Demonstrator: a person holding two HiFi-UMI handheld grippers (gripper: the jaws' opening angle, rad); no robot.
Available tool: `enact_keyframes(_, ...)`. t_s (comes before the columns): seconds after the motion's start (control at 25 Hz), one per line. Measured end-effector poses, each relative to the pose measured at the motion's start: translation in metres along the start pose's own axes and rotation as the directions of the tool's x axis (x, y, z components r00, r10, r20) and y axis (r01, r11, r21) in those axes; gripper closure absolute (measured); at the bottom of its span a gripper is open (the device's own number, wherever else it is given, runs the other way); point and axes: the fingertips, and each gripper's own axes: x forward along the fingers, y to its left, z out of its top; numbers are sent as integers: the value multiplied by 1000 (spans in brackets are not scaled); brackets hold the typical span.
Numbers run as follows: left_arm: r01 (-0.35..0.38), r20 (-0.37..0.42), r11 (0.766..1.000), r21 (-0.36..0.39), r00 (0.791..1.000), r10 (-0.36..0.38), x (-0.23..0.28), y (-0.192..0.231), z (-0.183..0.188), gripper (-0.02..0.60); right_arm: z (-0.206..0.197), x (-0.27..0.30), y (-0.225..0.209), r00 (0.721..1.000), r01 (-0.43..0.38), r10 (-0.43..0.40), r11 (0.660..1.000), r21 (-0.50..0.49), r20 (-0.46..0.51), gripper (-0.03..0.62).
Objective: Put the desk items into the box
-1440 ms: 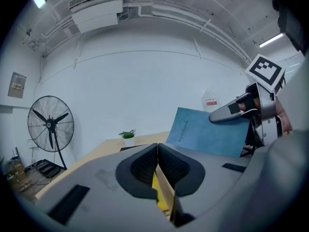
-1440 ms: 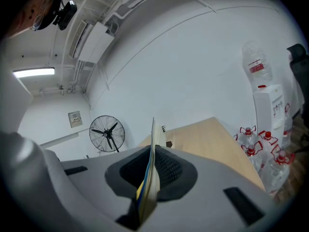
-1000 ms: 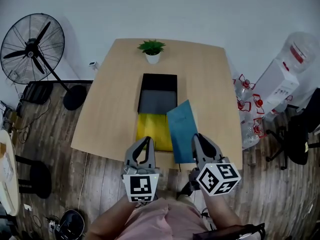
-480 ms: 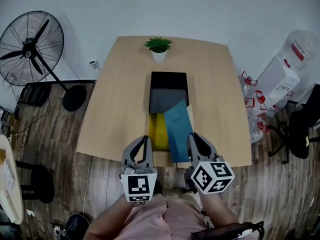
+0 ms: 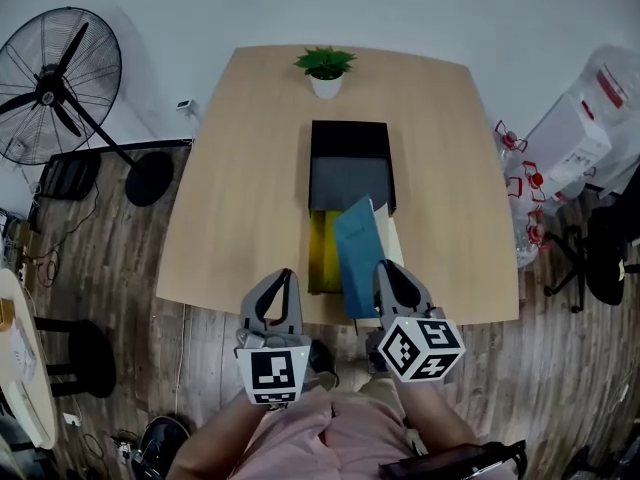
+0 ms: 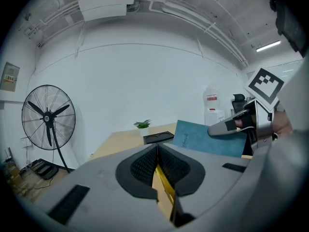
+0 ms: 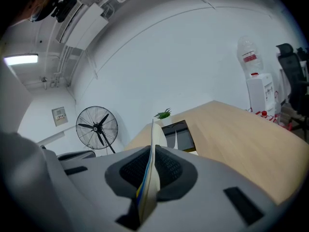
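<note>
Right tool (image 5: 386,268): pinching the blue notebook (image 5: 358,253) by its near end; in the right gripper view the notebook stands edge-on between the jaws.
Left tool (image 5: 285,274): jaws pressed together, near the surface's (image 5: 240,168) front edge.
Blue notebook: held tilted over the yellow flat item (image 5: 324,253), its far corner reaching the box (image 5: 349,180).
Box: mid-surface, in front of the potted plant (image 5: 326,69).

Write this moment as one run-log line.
left hand-held gripper shut | right hand-held gripper shut on blue notebook | black box on desk
</note>
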Motion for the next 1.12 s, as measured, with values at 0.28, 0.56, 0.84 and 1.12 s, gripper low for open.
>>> enact_keyframes(0.28,4,-39,1000,-16,999,-5,7,9,-17,568,-16,16,-4,999,19,-18,999,29,-31,565)
enact_keyframes(0.56,29,-67,999,-44,997,-32,17,0,-31,568,-18,23,-23,998,28,-23,994,104,-57,562)
enact_keyframes(0.84,37,-73,999,-39,997,-40,21,-5,-29,569,-25,17,-46,994,75,-64,989,129,-93,554)
enact_keyframes(1.12,36,-97,998,-43,995,-40,28,-17,-35,568,-43,23,-65,980,77,-58,993,91,-191,537)
